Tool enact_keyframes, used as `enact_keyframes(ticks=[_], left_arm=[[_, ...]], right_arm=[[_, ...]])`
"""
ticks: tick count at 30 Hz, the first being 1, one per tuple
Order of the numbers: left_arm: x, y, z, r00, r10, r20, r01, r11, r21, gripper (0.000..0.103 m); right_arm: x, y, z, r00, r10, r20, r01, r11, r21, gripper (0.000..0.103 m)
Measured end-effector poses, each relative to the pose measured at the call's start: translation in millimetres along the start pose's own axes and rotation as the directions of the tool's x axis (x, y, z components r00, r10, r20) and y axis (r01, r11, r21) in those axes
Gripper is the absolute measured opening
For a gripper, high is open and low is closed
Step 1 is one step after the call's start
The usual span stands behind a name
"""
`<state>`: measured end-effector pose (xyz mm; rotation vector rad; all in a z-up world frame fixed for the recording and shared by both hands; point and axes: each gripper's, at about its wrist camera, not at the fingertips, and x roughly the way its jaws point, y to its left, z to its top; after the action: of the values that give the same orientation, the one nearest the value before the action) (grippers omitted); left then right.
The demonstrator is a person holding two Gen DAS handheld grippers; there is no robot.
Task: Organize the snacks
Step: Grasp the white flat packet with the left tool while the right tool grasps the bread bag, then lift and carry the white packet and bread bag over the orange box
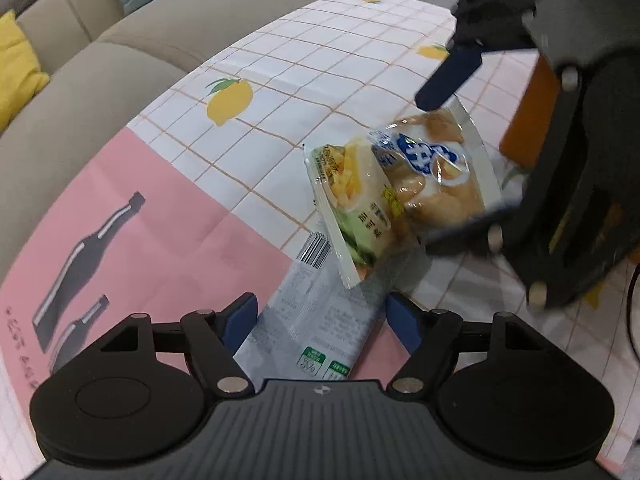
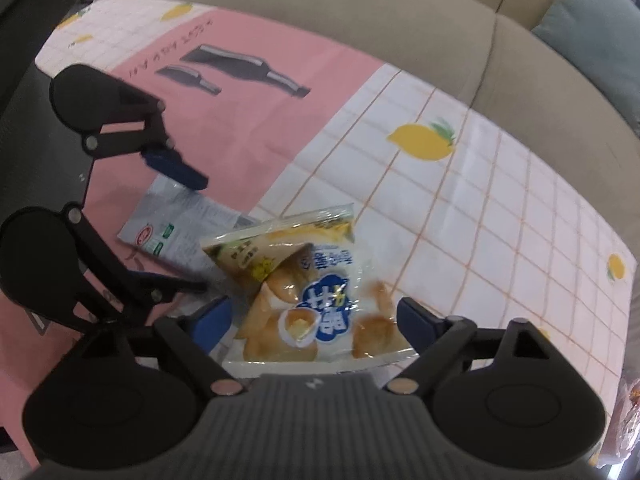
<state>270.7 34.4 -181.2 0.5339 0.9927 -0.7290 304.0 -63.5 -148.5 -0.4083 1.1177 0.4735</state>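
Note:
Three snack packets lie together on the tablecloth. A flat silver packet lies between the blue fingers of my left gripper, which stands open around it. A green and yellow packet leans on top of the silver one. Beside it is a clear bag of golden puffs with a blue label. My right gripper is open with that puff bag between its fingers. In the right wrist view the left gripper straddles the silver packet. The right gripper hangs over the puff bag.
A beige sofa curves along the table's far side, with a yellow cushion on it. An orange block stands behind the right gripper. The cloth has a pink panel with printed bottles and lemon prints.

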Motion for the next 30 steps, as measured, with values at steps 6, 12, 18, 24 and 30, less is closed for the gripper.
enact_keyframes(ticks=[6, 12, 18, 24, 30], left_arm=[[-2.2, 10.6, -4.7, 1.0, -0.022, -0.012, 0.02, 0.987, -0.16, 0.076], [-13.5, 5.0, -16.0, 0.997, 0.049, -0.062, -0.066, 0.95, -0.305, 0.072], [-27.7, -7.0, -38.8, 0.984, 0.105, -0.142, -0.161, 0.868, -0.471, 0.071], [-46.9, -21.5, -67.9, 0.969, 0.125, -0.215, -0.235, 0.741, -0.629, 0.071], [-58.3, -31.6, -79.1, 0.974, 0.145, -0.175, -0.222, 0.765, -0.604, 0.076]], right_arm=[[21.3, 1.4, 3.9, 0.992, -0.017, -0.123, 0.02, 1.0, 0.017, 0.077], [15.6, -1.6, -6.0, 0.992, 0.015, -0.124, 0.001, 0.991, 0.135, 0.055], [0.6, 14.4, -22.8, 0.997, 0.026, -0.074, -0.009, 0.977, 0.212, 0.048], [-18.5, 42.2, -50.0, 0.998, 0.024, -0.058, -0.009, 0.969, 0.245, 0.048], [-33.7, 62.9, -76.1, 0.999, 0.039, -0.006, -0.036, 0.953, 0.3, 0.05]])
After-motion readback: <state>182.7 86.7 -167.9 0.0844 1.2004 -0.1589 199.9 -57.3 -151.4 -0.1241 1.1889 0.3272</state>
